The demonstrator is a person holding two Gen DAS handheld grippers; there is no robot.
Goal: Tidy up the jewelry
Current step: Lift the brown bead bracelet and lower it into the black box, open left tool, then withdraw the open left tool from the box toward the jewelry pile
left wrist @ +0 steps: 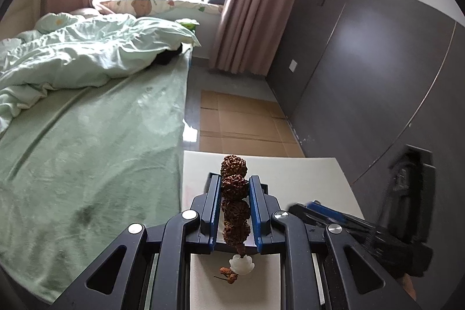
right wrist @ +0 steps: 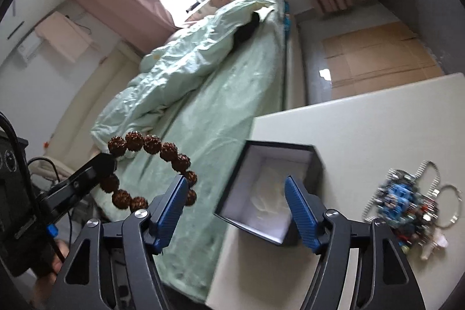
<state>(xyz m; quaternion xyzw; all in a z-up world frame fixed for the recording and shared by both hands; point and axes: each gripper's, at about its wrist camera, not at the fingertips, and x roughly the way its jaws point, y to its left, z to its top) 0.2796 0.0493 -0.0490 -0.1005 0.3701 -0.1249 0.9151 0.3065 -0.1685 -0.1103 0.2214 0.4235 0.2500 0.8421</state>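
Observation:
My left gripper (left wrist: 234, 188) is shut on a bracelet of large knobbly brown beads (left wrist: 234, 188), held edge-on between the blue pads, with a white flower charm (left wrist: 241, 264) hanging below. In the right wrist view the same bracelet (right wrist: 151, 144) hangs as a ring from the left gripper (right wrist: 106, 161), in the air over the bed's edge. My right gripper (right wrist: 237, 195) is open and empty, its fingers on either side of an open black box with a white lining (right wrist: 270, 193) on the white table (right wrist: 377, 121).
A pile of mixed jewelry, bangles and a blue piece (right wrist: 407, 199) lies on the table right of the box. A bed with green bedding (left wrist: 87, 135) lies left of the table. Flattened cardboard (left wrist: 241, 121) lies on the floor beside a dark wardrobe (left wrist: 363, 63).

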